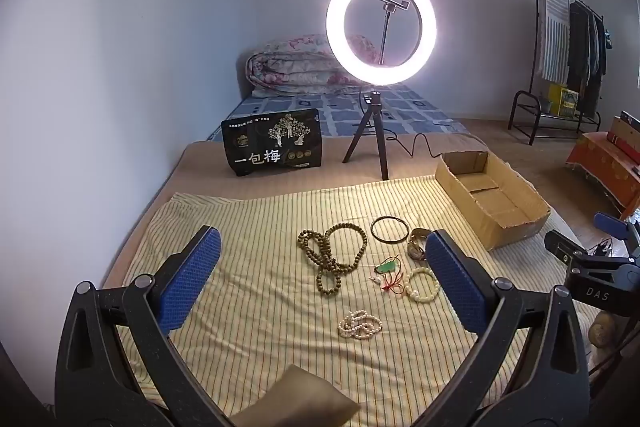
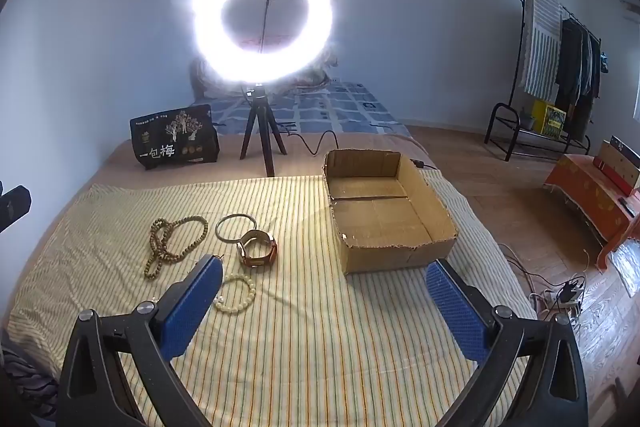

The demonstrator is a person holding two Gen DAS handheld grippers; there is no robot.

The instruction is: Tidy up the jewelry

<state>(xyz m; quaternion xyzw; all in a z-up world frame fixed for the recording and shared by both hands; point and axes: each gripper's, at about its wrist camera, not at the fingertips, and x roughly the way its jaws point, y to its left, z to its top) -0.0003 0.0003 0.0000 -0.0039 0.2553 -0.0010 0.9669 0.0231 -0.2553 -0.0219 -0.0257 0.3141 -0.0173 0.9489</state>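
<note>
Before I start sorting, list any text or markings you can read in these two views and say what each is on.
"一包梅" in large white characters on the black pouch standing near the ring light's tripod.
"DAS" in pale letters on the black body of the right gripper, seen at the left wrist view's right edge.
The small line of print and round emblems on the pouch are too small to read.
The yellow crate under the clothes rack carries print, too blurred to read.

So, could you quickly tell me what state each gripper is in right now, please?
Left gripper: open, fingers wide apart, holding nothing.
Right gripper: open, fingers wide apart, holding nothing.
</note>
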